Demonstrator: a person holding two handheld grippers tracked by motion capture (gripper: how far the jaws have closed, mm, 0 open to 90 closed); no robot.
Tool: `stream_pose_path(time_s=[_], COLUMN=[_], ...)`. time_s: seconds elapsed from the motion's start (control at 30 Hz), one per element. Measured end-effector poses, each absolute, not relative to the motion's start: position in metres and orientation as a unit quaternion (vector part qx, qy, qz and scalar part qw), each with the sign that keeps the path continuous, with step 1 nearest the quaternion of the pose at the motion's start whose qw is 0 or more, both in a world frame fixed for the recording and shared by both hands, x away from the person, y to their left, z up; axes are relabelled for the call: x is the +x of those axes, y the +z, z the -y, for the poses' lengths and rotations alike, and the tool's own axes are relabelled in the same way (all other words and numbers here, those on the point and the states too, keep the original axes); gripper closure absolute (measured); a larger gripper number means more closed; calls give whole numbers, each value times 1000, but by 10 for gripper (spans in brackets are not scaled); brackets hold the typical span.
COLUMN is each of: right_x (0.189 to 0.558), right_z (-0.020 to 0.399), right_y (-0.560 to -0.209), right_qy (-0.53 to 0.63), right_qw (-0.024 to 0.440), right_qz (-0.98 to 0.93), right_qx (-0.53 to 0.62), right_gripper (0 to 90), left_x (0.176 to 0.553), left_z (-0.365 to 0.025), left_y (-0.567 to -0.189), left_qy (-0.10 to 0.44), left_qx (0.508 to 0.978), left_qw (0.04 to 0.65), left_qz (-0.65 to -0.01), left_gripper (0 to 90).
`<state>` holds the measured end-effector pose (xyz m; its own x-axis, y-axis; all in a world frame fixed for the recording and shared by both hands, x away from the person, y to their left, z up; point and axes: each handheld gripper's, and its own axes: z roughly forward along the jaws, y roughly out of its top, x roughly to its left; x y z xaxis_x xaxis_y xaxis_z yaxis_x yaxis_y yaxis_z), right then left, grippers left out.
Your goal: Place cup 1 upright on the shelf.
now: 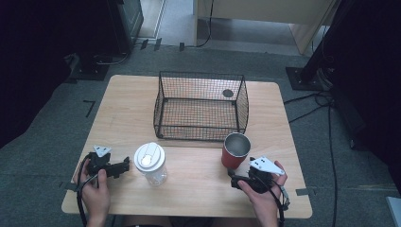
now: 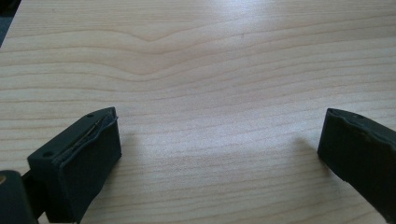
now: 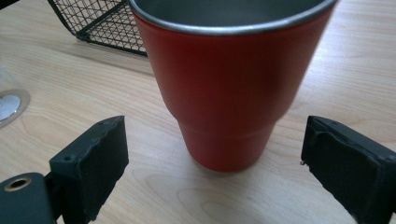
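Overhead forward-down view; right tool camera close on red cup (image 3: 229, 88), shared.

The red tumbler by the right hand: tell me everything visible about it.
The red tumbler stands upright on the wooden table, just in front of the wire basket's right corner. Matte red outside, bare metal rim and inside, it steps in to a narrower base and looks empty. The right tongs are open, their jaws on either side of the base without touching it.
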<state>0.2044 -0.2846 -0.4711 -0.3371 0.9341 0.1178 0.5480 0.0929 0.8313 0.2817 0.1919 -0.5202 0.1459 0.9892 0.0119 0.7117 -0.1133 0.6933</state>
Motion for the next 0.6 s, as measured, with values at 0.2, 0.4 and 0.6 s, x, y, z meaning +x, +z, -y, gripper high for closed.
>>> stream_pose_path(time_s=[0.2, 0.4, 0.6], right_x=[212, 221, 231], right_z=[277, 274, 269], right_y=[-467, -466, -464], right_qy=[416, 408, 408], right_qw=[256, 264, 272], right_qz=[-695, -687, -680], right_qx=[528, 541, 546], right_gripper=[74, 74, 73], left_x=[282, 282, 282], left_z=[-192, -192, -192], left_y=[-520, -520, -520], left_qy=[248, 249, 249], left_qx=[704, 704, 704], left_qw=[279, 279, 279], left_qz=[-604, -604, -604], left_gripper=[0, 0, 0])
